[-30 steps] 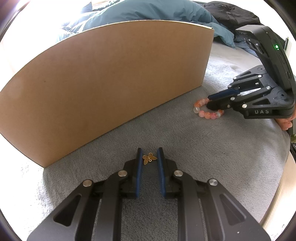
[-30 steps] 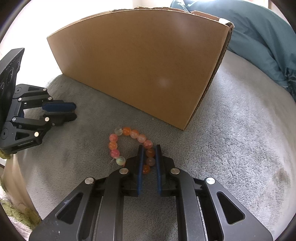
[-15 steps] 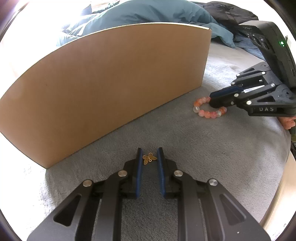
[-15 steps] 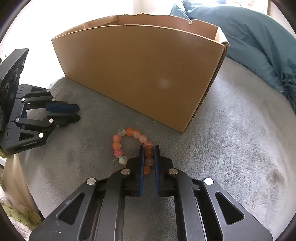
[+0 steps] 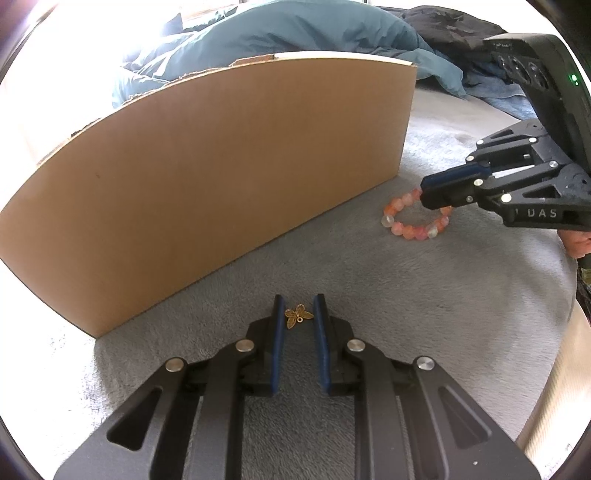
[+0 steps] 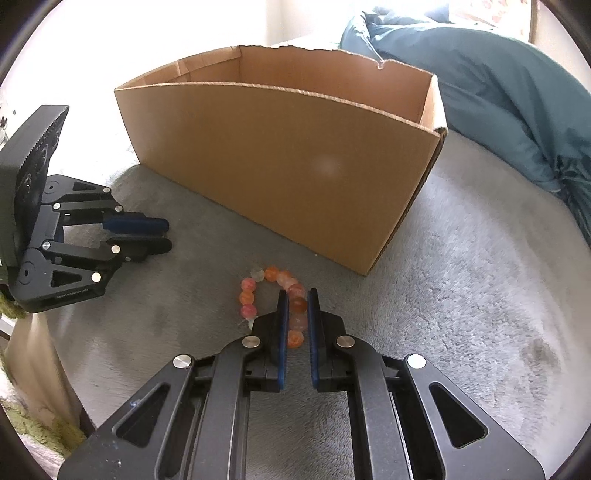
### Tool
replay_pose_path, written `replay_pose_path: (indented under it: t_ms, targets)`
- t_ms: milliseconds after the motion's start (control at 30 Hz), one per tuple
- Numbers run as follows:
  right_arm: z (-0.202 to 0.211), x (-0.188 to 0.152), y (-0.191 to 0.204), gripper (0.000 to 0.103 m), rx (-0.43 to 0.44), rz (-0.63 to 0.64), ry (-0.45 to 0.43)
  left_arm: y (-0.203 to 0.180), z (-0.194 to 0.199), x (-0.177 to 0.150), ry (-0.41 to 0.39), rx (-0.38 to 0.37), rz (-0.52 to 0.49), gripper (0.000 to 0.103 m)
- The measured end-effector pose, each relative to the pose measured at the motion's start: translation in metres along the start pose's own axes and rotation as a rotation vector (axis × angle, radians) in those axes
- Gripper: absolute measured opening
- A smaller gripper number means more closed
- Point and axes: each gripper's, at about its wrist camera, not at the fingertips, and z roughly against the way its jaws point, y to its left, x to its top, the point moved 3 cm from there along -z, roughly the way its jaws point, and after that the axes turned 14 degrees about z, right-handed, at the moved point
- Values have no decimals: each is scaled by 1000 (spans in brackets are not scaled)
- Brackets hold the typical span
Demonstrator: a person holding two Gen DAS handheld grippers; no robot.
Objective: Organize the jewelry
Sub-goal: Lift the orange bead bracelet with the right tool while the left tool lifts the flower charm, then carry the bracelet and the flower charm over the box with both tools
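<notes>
A small gold butterfly charm (image 5: 297,316) sits pinched between the tips of my left gripper (image 5: 298,301), just above the grey blanket (image 5: 406,314). An orange and pink bead bracelet (image 6: 251,295) has one side clamped between the blue pads of my right gripper (image 6: 297,295); the rest of the loop hangs to the left. In the left wrist view the bracelet (image 5: 410,230) dangles under the right gripper (image 5: 424,188), close to the blanket. The left gripper (image 6: 166,234) shows at the left of the right wrist view; the charm is hidden there.
An open-topped cardboard box (image 6: 277,166) stands on the blanket just behind both grippers; its near wall (image 5: 221,166) is tall. A teal duvet (image 6: 498,92) and dark clothes (image 5: 454,29) lie beyond it. A bit of a hand (image 5: 578,243) shows at the right edge.
My right gripper has closed tighter on the bracelet and risen a little with it, so the box's open top now shows. The left gripper and charm have not moved.
</notes>
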Motion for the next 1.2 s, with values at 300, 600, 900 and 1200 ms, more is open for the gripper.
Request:
replay_pose_path:
  t_ms: [300, 600, 900, 1200]
  targets:
    - [26, -1, 8, 8, -31, 21, -27, -3, 17, -5, -13, 8, -11, 15]
    - [52, 3, 18, 8, -68, 25, -53, -4, 40, -6, -44, 27, -10, 15]
    - [85, 11, 35, 8, -113, 41, -89, -6, 72, -8, -97, 38, 7, 15]
    - [126, 26, 45, 8, -163, 57, -148, -3, 120, 2, -193, 24, 41, 15]
